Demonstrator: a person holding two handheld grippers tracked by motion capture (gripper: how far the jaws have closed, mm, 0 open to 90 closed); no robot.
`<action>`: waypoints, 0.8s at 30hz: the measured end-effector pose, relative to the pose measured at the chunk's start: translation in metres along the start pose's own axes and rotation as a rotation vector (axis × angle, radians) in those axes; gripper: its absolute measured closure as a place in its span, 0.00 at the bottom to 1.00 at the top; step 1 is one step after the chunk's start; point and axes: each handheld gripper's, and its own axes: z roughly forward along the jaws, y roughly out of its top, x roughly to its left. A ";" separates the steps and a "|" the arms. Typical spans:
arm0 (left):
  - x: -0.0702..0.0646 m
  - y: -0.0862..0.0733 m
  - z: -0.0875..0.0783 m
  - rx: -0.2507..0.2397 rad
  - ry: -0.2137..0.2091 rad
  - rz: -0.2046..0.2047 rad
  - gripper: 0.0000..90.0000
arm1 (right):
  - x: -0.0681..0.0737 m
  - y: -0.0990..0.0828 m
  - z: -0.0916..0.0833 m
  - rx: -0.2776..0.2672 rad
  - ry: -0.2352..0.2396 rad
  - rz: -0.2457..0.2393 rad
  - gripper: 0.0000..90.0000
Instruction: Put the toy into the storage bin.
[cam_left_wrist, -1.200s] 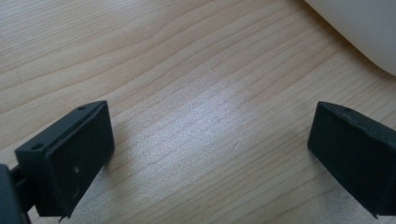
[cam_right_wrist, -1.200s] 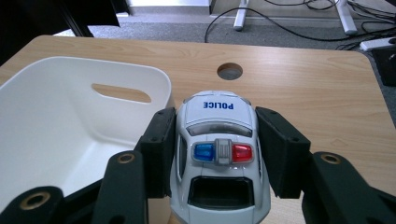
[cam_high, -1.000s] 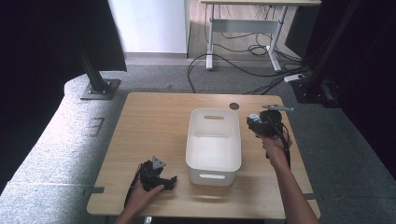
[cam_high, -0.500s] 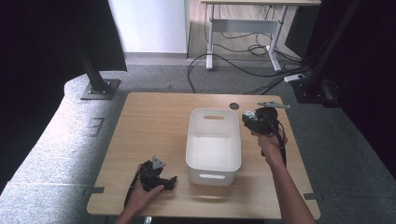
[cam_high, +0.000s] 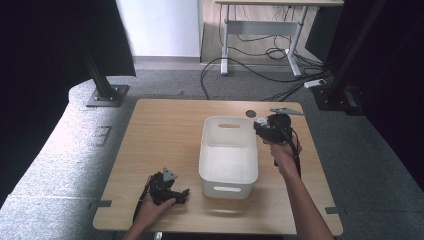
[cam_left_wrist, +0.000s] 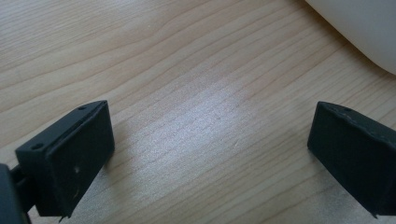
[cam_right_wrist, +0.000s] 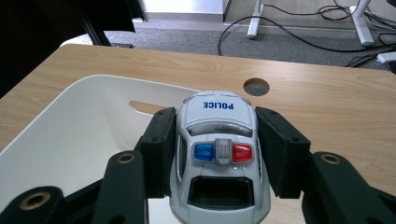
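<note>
Toy police car (cam_right_wrist: 219, 158) sits clamped in the right gripper (cam_right_wrist: 217, 156) — beside the white bin's (cam_right_wrist: 70, 135) rim.

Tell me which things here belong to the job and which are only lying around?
Job:
- toy police car, clamped in the right gripper
- white bin

Not in use:
- left gripper, open, resting on the table
- cables on the floor
- far desk

Grey carpet (cam_high: 165, 80), floor cables (cam_high: 260, 75)
</note>
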 end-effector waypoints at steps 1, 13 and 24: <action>0.000 0.000 0.000 0.000 0.000 0.000 0.01 | 0.001 0.000 0.000 -0.001 0.002 -0.003 0.56; 0.000 0.000 0.000 0.000 0.000 0.000 0.01 | 0.015 0.004 0.006 0.008 0.009 -0.030 0.56; 0.000 0.000 0.000 0.000 0.000 0.000 0.01 | 0.029 0.005 0.013 0.019 0.023 -0.045 0.56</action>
